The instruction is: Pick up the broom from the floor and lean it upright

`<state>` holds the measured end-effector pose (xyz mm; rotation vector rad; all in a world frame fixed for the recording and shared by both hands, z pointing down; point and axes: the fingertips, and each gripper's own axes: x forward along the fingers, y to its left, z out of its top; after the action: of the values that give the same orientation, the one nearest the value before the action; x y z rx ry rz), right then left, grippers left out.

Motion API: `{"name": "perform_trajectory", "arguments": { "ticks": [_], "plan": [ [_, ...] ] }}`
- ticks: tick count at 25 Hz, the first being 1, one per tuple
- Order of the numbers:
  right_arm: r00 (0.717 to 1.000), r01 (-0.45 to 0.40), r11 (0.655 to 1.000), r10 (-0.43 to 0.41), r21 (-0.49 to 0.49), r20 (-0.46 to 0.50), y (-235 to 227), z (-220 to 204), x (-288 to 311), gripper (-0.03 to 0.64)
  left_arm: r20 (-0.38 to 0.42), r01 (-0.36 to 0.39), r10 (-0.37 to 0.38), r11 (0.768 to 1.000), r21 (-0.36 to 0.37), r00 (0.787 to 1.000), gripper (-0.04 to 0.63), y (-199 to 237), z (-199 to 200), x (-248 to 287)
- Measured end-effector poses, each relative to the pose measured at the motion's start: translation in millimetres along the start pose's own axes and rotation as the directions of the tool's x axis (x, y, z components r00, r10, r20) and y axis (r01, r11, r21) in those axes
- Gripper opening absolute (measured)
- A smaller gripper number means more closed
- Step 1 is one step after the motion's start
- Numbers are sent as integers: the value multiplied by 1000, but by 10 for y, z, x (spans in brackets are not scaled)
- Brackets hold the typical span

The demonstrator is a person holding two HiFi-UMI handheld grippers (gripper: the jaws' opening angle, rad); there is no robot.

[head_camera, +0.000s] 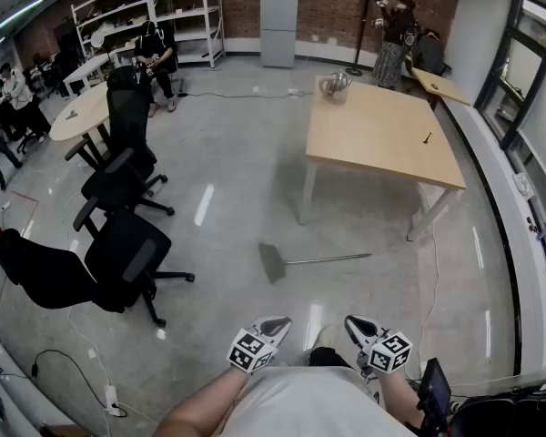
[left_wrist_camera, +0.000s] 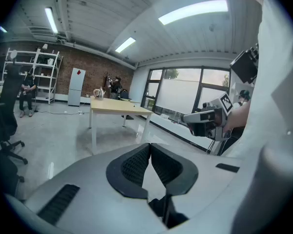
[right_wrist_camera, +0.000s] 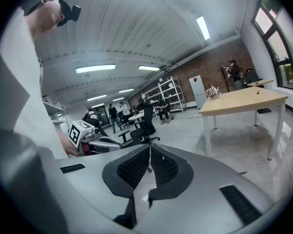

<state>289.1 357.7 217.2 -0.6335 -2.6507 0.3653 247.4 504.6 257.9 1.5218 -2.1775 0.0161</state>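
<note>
The broom (head_camera: 309, 260) lies flat on the grey floor in the head view, its dark head to the left and its thin metal handle running right, just in front of the wooden table (head_camera: 382, 135). My left gripper (head_camera: 275, 325) and right gripper (head_camera: 353, 324) are held close to my body at the bottom of that view, well short of the broom. In the left gripper view the left gripper (left_wrist_camera: 150, 146) is shut with nothing in it. In the right gripper view the right gripper (right_wrist_camera: 149, 148) has its pads together and holds nothing.
Black office chairs (head_camera: 118, 253) stand at the left. A white cable and power strip (head_camera: 111, 397) trail on the floor at the lower left. People sit and stand at the back of the room near shelving (head_camera: 177, 12). A kettle (head_camera: 335, 85) sits on the table.
</note>
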Motion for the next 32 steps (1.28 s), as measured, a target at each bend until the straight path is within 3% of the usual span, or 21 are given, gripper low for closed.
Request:
{"name": "perform_trajectory", "arguments": {
  "ticks": [10, 14, 20, 23, 28, 32],
  "plan": [
    [1000, -7, 999, 8, 37, -20, -688, 136, 355, 17, -65, -6, 5, 1000, -9, 998, 21, 274, 255, 580],
    [999, -38, 999, 38, 36, 4, -1061, 331, 541, 17, -65, -13, 15, 1000, 24, 998, 21, 529, 606, 955],
    [998, -48, 992, 41, 113, 57, -1736, 743, 546, 17, -78, -23, 23, 1000, 5, 997, 21, 675, 1134, 1567],
    [999, -34, 992, 31, 119, 26, -2020, 789, 564, 17, -101, -33, 35, 999, 17, 994, 21, 724, 1281, 1805],
    [997, -20, 999, 23, 38, -74, -2425, 759, 598, 18, -131, -11, 16, 999, 44, 991, 21, 830, 1476, 2262],
    [997, 25, 989, -14, 144, -73, -2614, 542, 550, 18, -184, 45, -33, 997, 59, 982, 21, 904, 1402, 2569]
  ]
}}
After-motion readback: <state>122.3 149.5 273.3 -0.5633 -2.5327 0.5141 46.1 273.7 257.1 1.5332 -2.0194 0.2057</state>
